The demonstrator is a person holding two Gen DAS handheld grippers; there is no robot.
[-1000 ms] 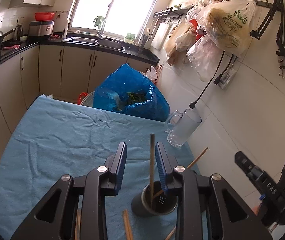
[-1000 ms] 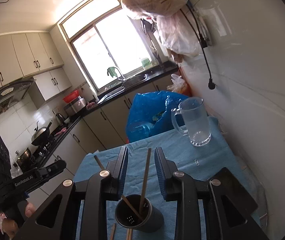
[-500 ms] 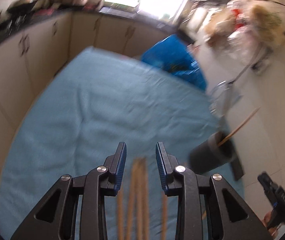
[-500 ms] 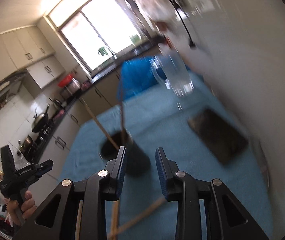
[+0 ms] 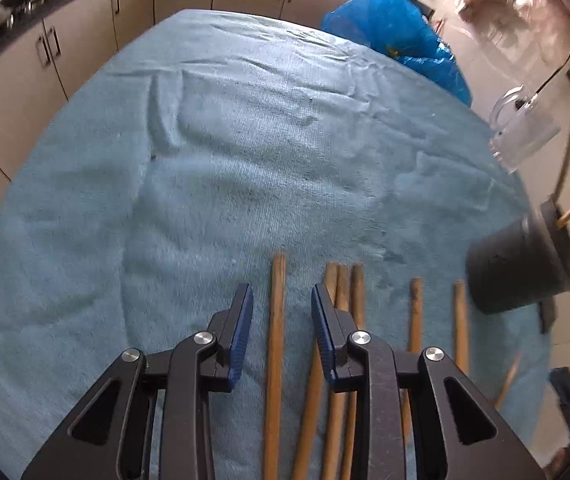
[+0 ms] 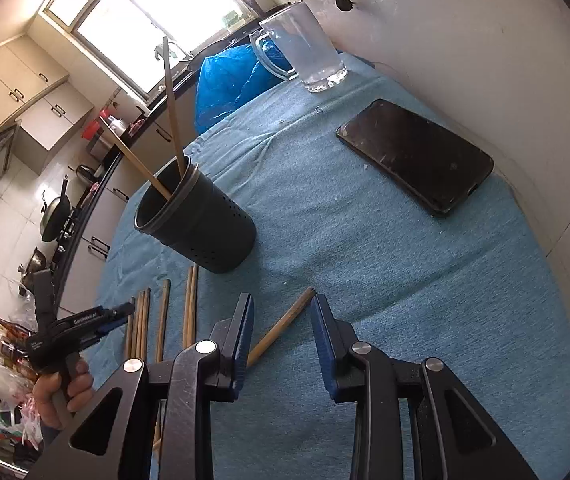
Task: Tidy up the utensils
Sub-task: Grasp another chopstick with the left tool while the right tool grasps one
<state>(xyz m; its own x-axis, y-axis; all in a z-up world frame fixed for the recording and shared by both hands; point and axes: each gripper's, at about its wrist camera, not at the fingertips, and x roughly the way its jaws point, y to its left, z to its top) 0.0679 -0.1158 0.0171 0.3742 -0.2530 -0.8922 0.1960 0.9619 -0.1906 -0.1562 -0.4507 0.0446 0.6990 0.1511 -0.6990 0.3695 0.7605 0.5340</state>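
Several wooden chopsticks (image 5: 341,304) lie side by side on the blue cloth (image 5: 213,168). My left gripper (image 5: 282,306) hovers low over them, open, with one chopstick (image 5: 275,340) lying in the gap between its blue pads, untouched. Right of it stands the dark perforated holder (image 5: 517,272) with two chopsticks (image 6: 173,112) leaning in it. My right gripper (image 6: 283,306) is open too, just in front of the holder (image 6: 205,224), above a single slanted chopstick (image 6: 285,322) whose tip lies between its fingers.
A black phone (image 6: 413,156) lies on the cloth by the white wall. A glass pitcher (image 6: 305,52) stands at the far corner, with a blue plastic bag (image 6: 229,80) behind the table. A hand (image 6: 61,392) holds the left gripper at the left edge.
Both grippers have dropped and tilted down, from above the holder to just over the loose chopsticks on the cloth. The jaws stand as they did.
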